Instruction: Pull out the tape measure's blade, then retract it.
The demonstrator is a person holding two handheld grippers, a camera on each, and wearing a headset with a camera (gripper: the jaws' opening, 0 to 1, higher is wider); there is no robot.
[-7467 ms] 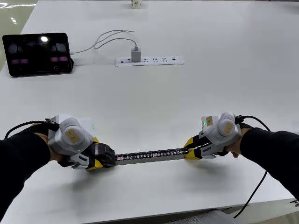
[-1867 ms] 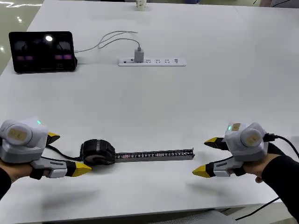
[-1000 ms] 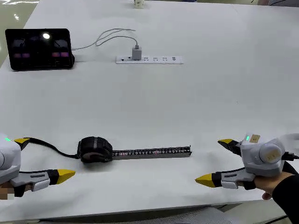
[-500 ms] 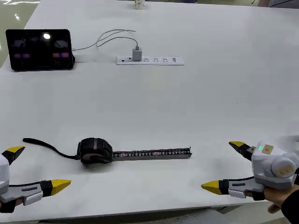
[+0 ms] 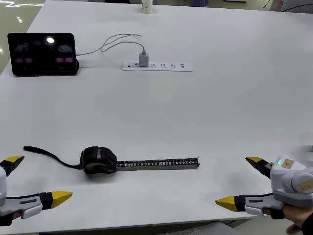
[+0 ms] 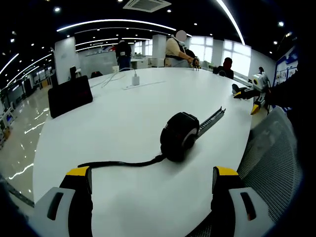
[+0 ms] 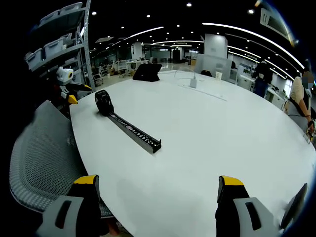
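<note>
A black tape measure (image 5: 98,160) lies on the white table (image 5: 205,107), its blade (image 5: 159,163) drawn out to the right and its black wrist strap (image 5: 46,153) trailing left. My left gripper (image 5: 36,178) stands open at the table's front left, apart from the case (image 6: 179,135). My right gripper (image 5: 242,181) stands open at the front right, well clear of the blade's end hook (image 7: 155,145). The tape measure (image 7: 103,101) lies free, held by neither gripper. The right gripper (image 6: 249,94) appears far off in the left gripper view, the left gripper (image 7: 69,84) in the right gripper view.
A black tablet (image 5: 42,53) stands at the back left. A white power strip (image 5: 157,66) with a plugged charger and cable lies behind the middle. A grey mesh chair (image 7: 44,168) sits below the front table edge. People stand far behind (image 6: 178,47).
Both grippers let go of the tape measure and drew outward toward the table's front corners, jaws open. The tape measure stays in place with its blade still out.
</note>
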